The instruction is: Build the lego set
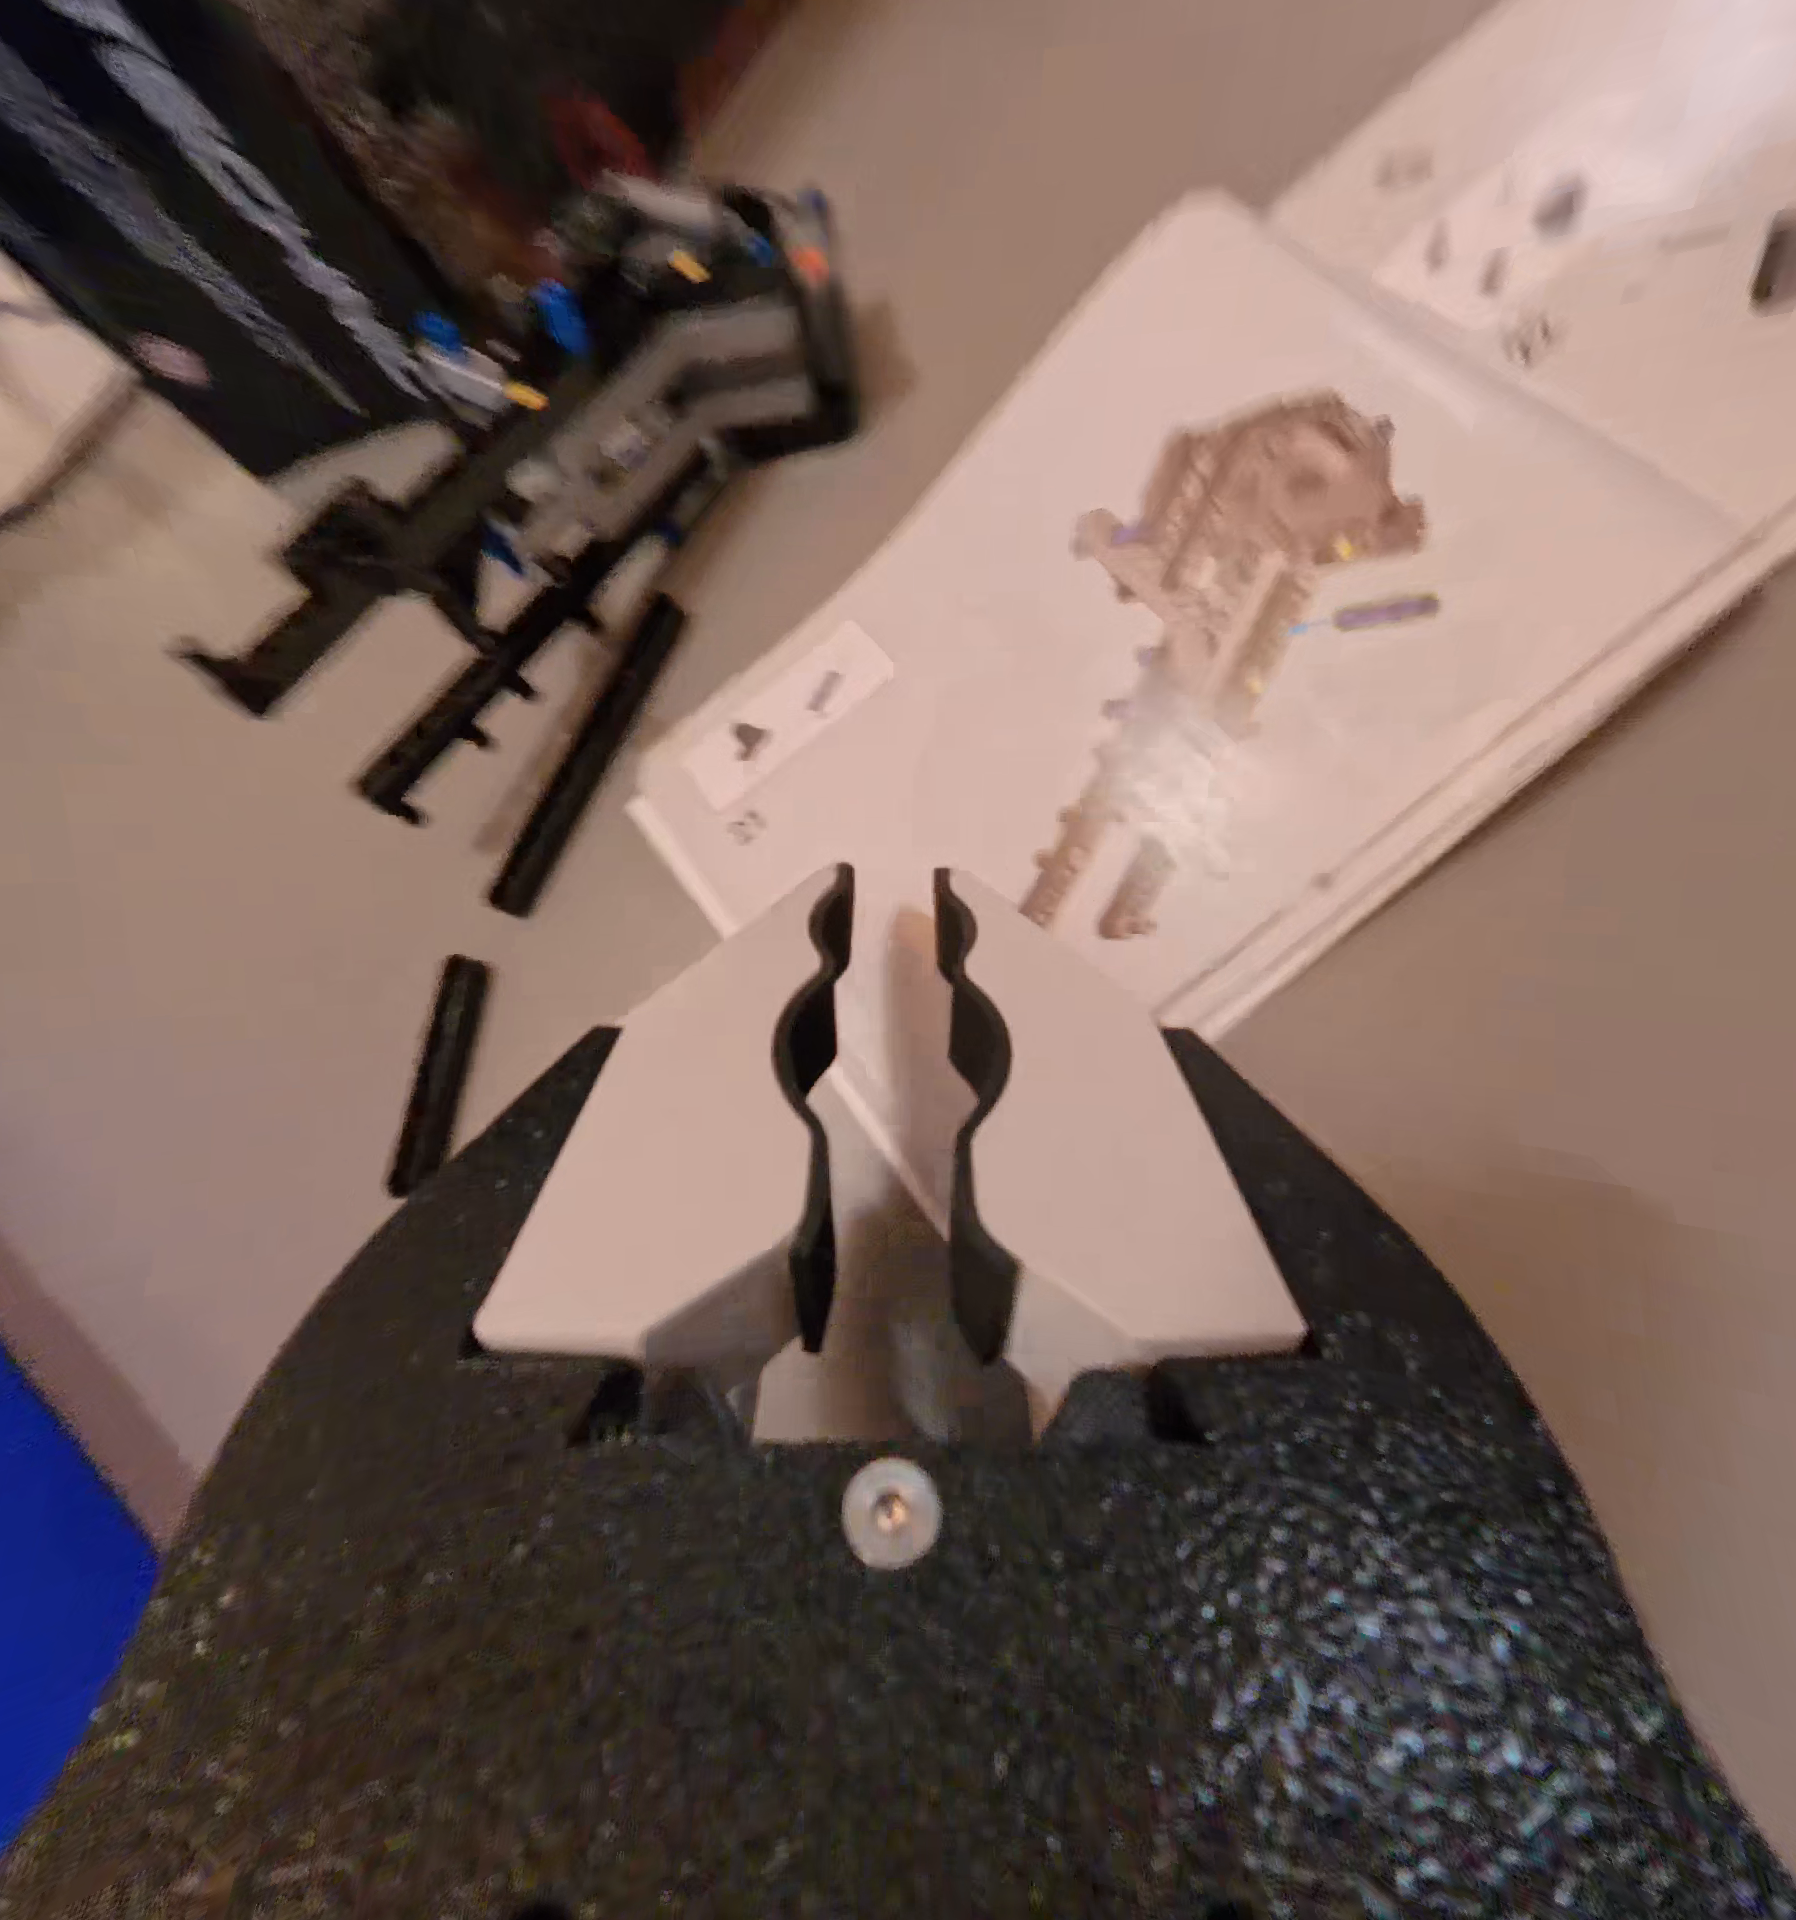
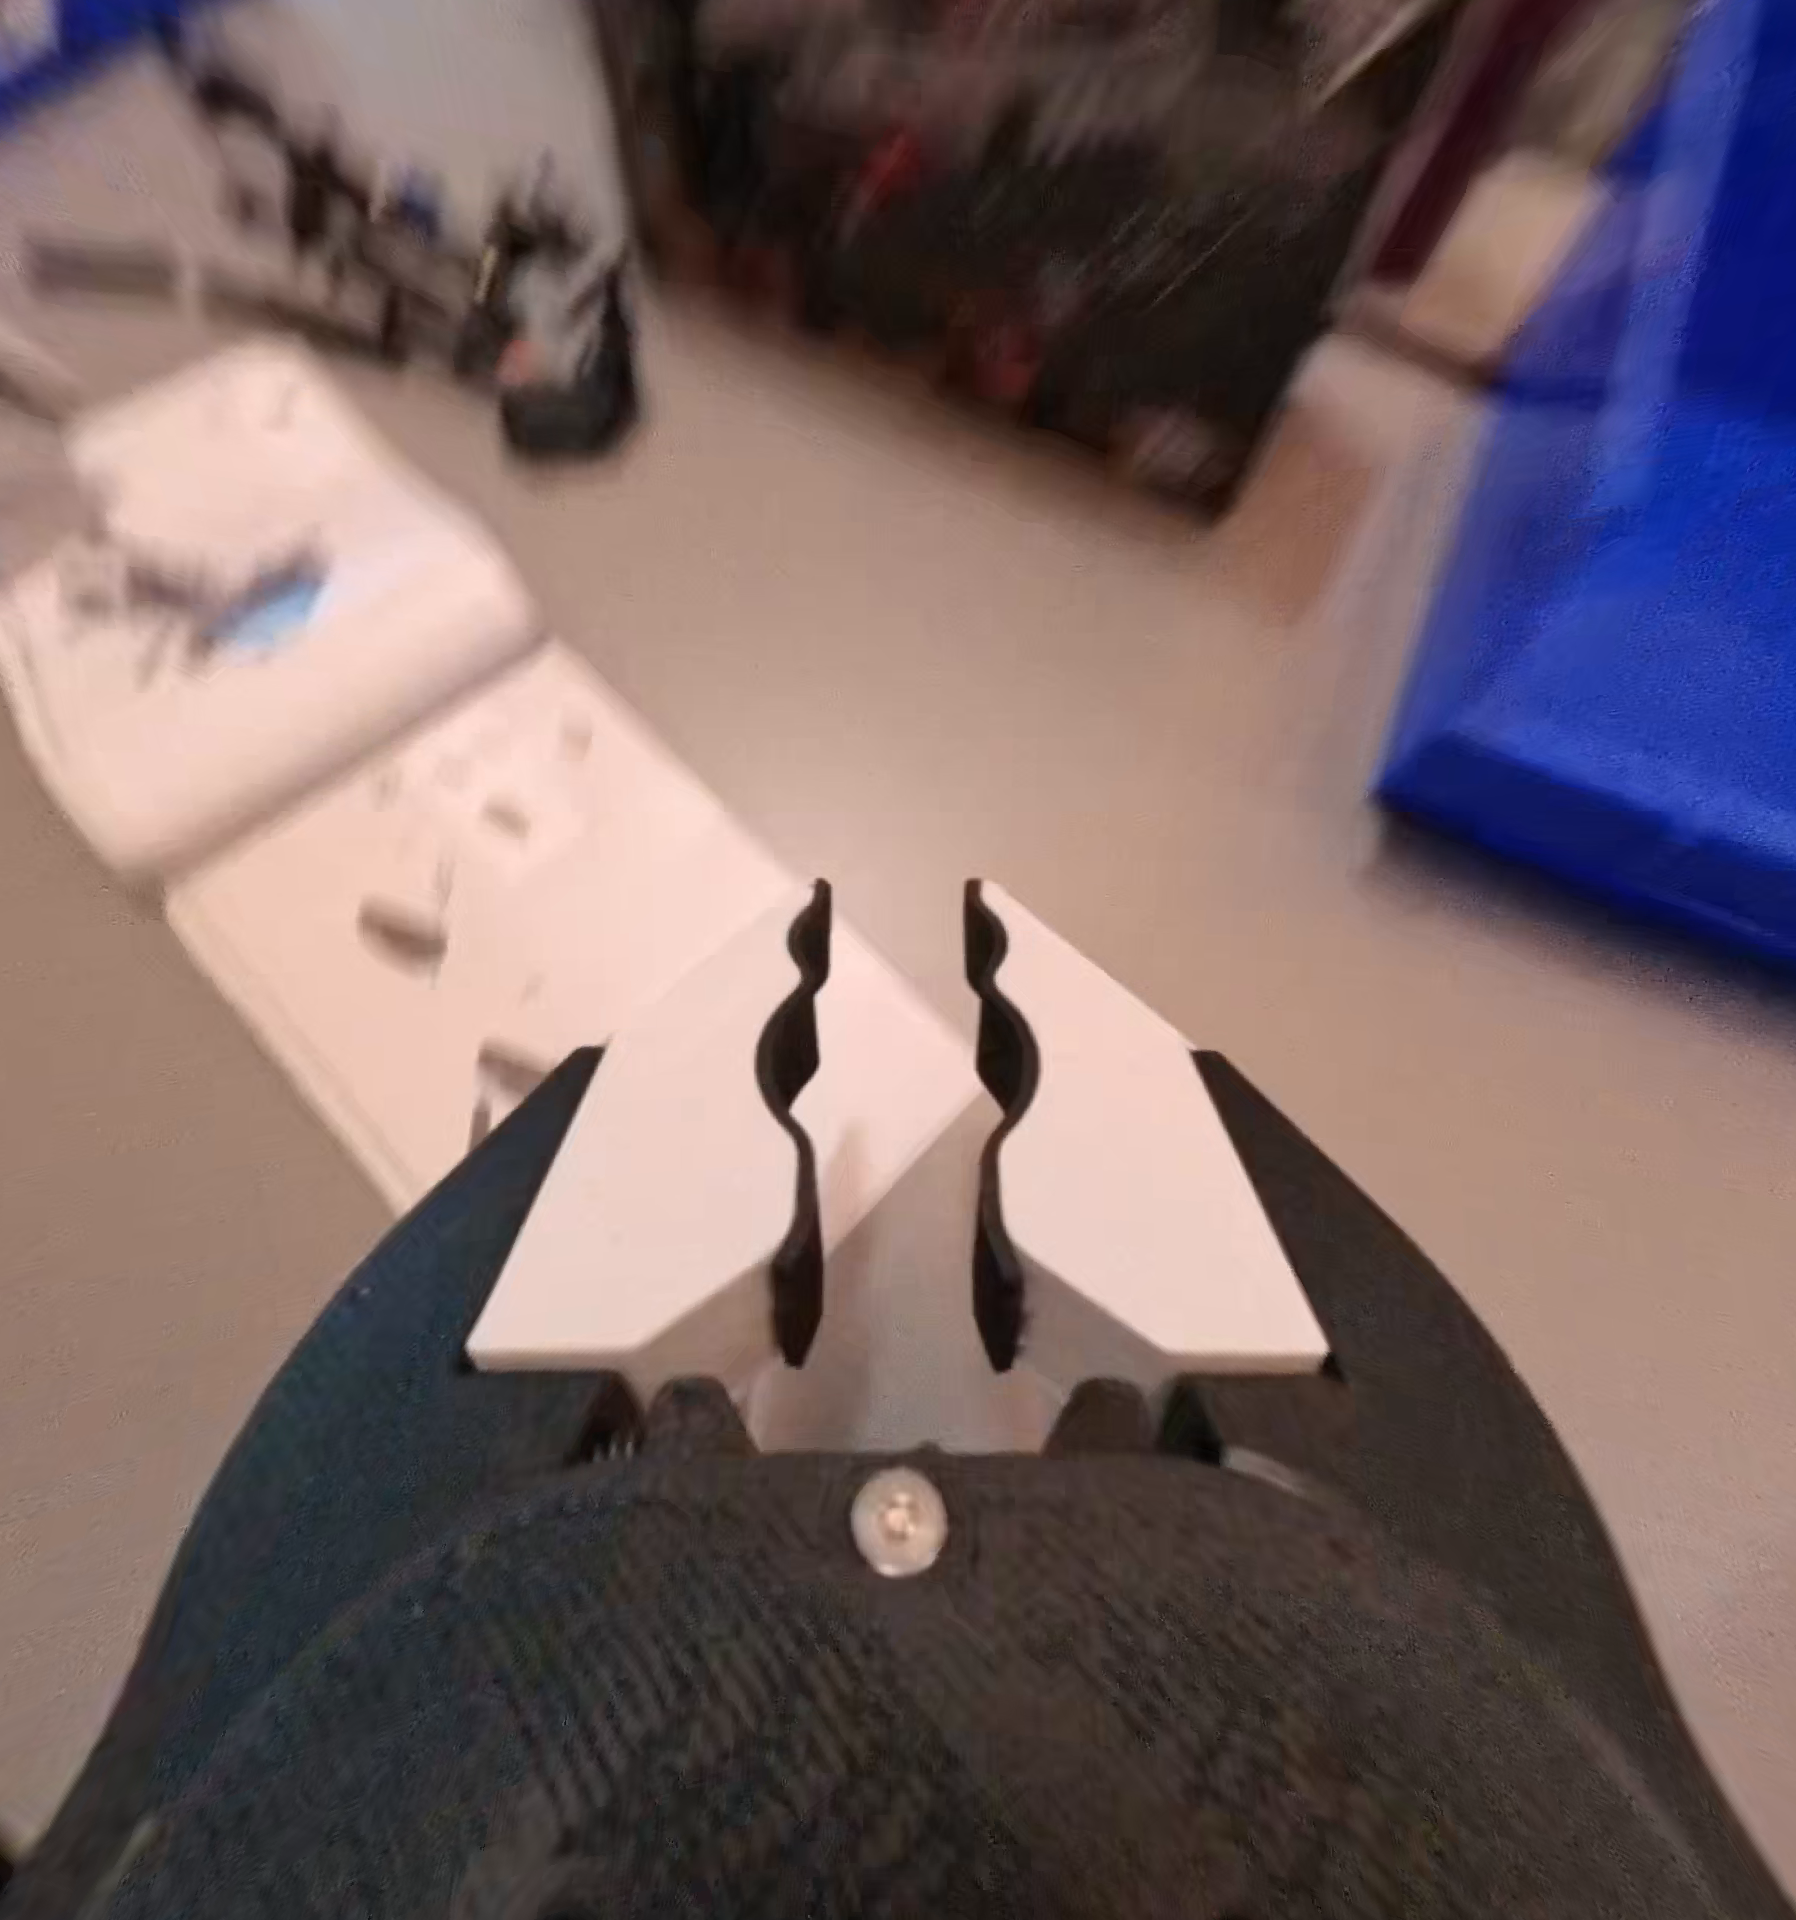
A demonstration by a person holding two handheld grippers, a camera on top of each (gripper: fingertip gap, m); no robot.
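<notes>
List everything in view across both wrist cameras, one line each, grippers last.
table: one, beige-grey, under everything.
instruction booklet: one, white, open, right of centre in the left wrist view.
partly built lego model: one, black and grey with blue and yellow bits, upper left.
long black beams: two, side by side, between model and booklet.
short black beam: one, alone, beside the left gripper.
black box: one, top left, behind the model.
blue bin: one, right edge of the right wrist view.
left gripper: white fingers, black pads, narrowly open, empty.
right gripper: same build, open, empty.
</notes>
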